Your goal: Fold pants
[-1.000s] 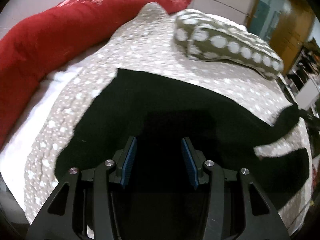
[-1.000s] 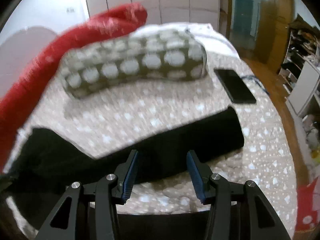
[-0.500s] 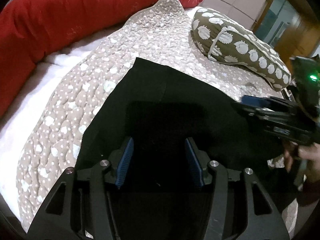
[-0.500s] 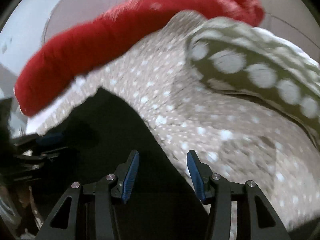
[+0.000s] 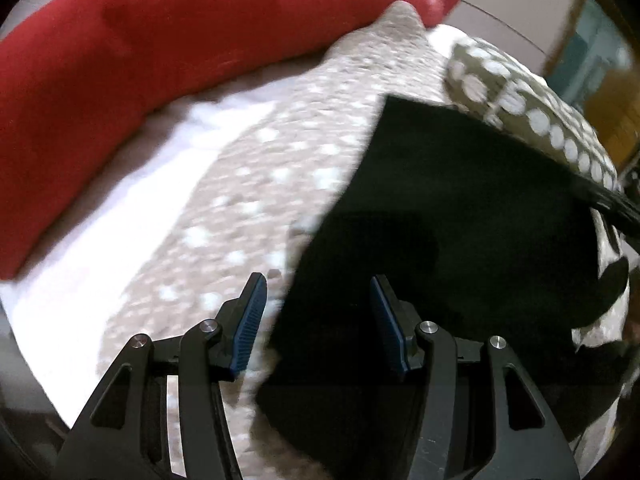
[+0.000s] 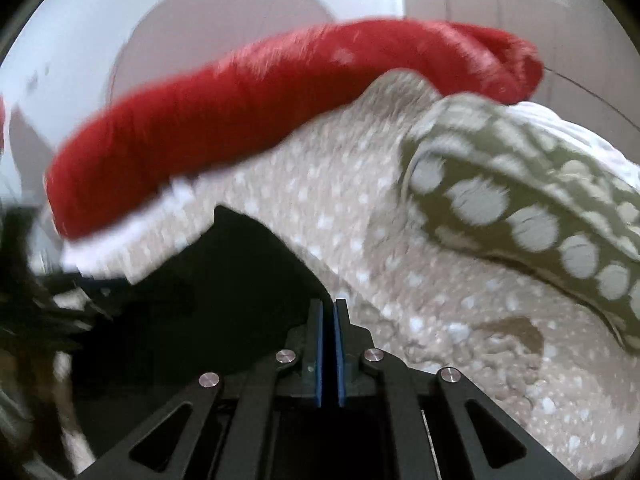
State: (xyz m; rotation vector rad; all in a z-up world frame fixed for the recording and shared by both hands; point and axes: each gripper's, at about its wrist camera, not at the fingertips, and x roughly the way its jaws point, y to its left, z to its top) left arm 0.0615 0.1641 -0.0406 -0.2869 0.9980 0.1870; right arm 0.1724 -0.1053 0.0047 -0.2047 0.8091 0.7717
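Note:
The black pants (image 5: 460, 208) lie flat on the dotted beige bedspread (image 5: 256, 184). My left gripper (image 5: 318, 312) is open, low over the pants' left edge, with the edge running between its fingers. In the right wrist view the pants (image 6: 224, 288) spread to the left, and my right gripper (image 6: 328, 320) is shut at their far edge. Whether cloth is pinched between its pads is not clear.
A long red bolster (image 5: 160, 52) lies along the far side of the bed and also shows in the right wrist view (image 6: 260, 120). An olive pillow with white dots (image 6: 520, 208) lies to the right, and a white sheet (image 5: 132, 216) shows beside the bedspread.
My right gripper has closed at the pants' edge; it was open half a second ago. My left gripper has shifted left, from over the pants' middle to their left edge.

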